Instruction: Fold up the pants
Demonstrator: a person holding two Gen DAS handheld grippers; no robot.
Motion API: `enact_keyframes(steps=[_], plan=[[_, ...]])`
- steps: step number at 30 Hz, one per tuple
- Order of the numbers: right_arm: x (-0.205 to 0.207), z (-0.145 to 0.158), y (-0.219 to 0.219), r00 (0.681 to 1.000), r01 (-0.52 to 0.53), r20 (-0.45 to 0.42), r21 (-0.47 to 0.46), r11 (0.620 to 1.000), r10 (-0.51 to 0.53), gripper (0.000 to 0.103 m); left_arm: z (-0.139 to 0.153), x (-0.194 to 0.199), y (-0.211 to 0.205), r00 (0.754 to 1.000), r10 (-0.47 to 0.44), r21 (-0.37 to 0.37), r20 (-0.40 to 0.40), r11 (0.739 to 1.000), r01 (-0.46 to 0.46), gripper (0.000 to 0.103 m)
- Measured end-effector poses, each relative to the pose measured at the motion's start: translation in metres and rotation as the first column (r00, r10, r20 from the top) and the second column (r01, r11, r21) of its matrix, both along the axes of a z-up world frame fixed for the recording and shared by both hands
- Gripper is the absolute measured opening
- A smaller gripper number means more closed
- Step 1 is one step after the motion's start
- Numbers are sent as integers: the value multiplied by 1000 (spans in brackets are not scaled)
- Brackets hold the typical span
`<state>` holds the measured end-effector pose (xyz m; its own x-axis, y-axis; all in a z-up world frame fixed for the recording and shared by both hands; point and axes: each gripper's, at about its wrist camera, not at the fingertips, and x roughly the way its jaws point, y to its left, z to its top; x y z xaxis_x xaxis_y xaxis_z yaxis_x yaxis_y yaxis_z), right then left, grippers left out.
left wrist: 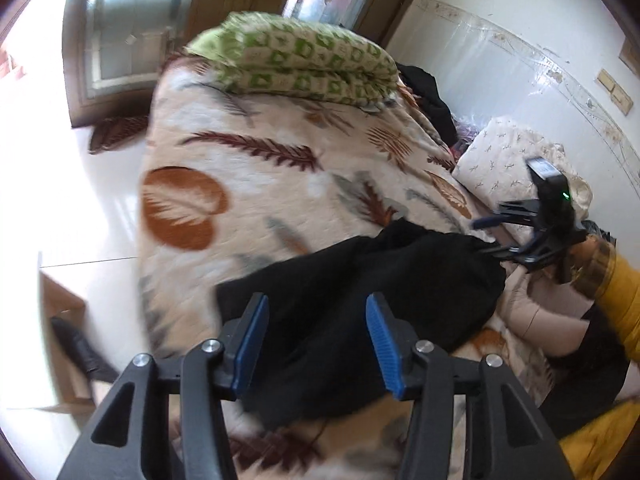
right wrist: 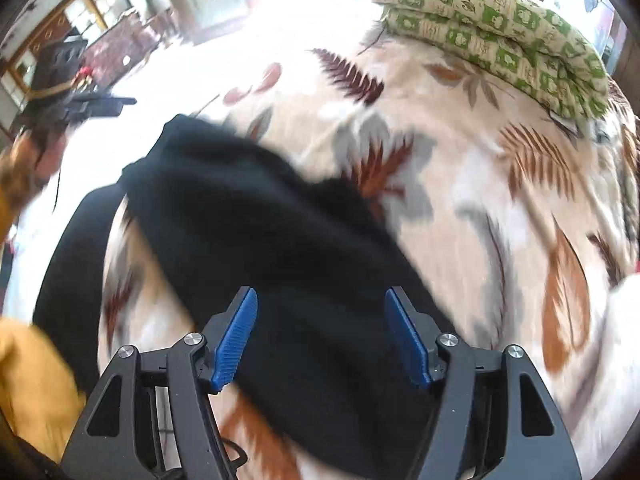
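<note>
The black pants point(left wrist: 360, 300) lie bunched on a leaf-patterned blanket point(left wrist: 260, 168) on the bed. My left gripper point(left wrist: 316, 344) is open, its blue pads wide apart just above the near end of the pants. In the left wrist view my right gripper point(left wrist: 486, 236) is at the pants' far right end, its fingers close to the cloth; its grip is unclear there. In the right wrist view the right gripper point(right wrist: 322, 338) is open over the pants point(right wrist: 280, 240). The left gripper point(right wrist: 120, 101) shows small at upper left, held off the bed.
A folded green-and-cream quilt point(left wrist: 304, 62) lies at the bed's far end, also in the right wrist view point(right wrist: 500, 28). A cream pillow point(left wrist: 508, 164) and dark clothes point(left wrist: 428, 96) lie by the wall. White tiled floor point(left wrist: 80, 184) is left of the bed.
</note>
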<state>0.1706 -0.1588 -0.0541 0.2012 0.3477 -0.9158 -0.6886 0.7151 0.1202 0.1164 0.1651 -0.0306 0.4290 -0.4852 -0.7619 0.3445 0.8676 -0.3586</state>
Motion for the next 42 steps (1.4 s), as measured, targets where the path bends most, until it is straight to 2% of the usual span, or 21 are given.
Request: enact_keyframes(steps=[4,7,8,9,10,11,13,15,17,19,21,23,26,28,30,32,36,39,41,42], plan=[[43,-24,34,1000,9,-12,3,1000,-9,65,-37,11,-51,993,-98,43,-67,994,101,53],[65,-36,47,998,-40,-39,-4,999,40,54,-83,-4,-70,973,-157,160,-169,970,184,53],[63,-38,50,998,-56,-43,-13,998,55,49,-96,-13,-73,968,-177,203,-176,956,211,53],[66,-46,56,996,-80,-49,-44,996,78,46,-95,-21,-74,973,-200,225,-120,949,223,53],[65,-52,59,994,-97,-55,-68,993,94,43,-92,-27,-74,971,-215,238,-103,943,234,53],[64,-55,61,992,-111,-61,-80,991,107,33,-90,-28,-73,970,-216,233,-116,943,238,53],[60,-63,66,985,-164,-76,-98,982,157,15,-80,-22,-65,971,-198,170,-131,961,219,53],[54,-63,68,980,-197,-51,-105,975,193,12,-64,-15,-51,983,-154,113,-96,980,164,53],[53,-59,67,982,-187,-28,-91,978,185,11,-55,-4,-39,993,-90,98,-70,990,97,53],[55,-48,60,988,-152,18,-54,987,153,10,-58,11,-29,996,-31,96,-88,995,39,53],[60,-38,52,993,-109,50,-16,994,110,10,-68,22,-23,992,6,105,-123,994,7,53],[68,-37,41,997,-50,56,18,999,49,10,-74,31,-25,993,43,139,-107,990,-28,51],[74,-57,41,999,-6,33,-1,1000,6,10,-74,37,-26,991,89,149,-101,986,-74,51],[77,-77,44,1000,16,8,-40,999,-16,10,-76,35,-27,992,84,168,-96,984,-67,51],[77,-81,43,999,40,28,-30,999,-39,10,-76,31,-31,994,68,218,-86,975,-48,51],[76,-75,39,996,76,47,-47,996,-73,28,-71,25,-32,995,63,242,-77,969,-43,51],[49,-35,19,993,69,96,-23,997,-67,28,-48,11,-17,994,99,190,-53,978,-88,51],[3,-10,10,995,8,99,-10,1000,-7,34,-31,-4,6,988,143,126,-58,983,-135,65],[-24,-7,10,994,-24,107,-15,1000,26,53,-27,-12,20,980,183,113,-76,978,-174,76],[-44,-6,11,993,-43,111,-12,999,44,57,-28,-16,26,976,200,113,-90,975,-190,78]])
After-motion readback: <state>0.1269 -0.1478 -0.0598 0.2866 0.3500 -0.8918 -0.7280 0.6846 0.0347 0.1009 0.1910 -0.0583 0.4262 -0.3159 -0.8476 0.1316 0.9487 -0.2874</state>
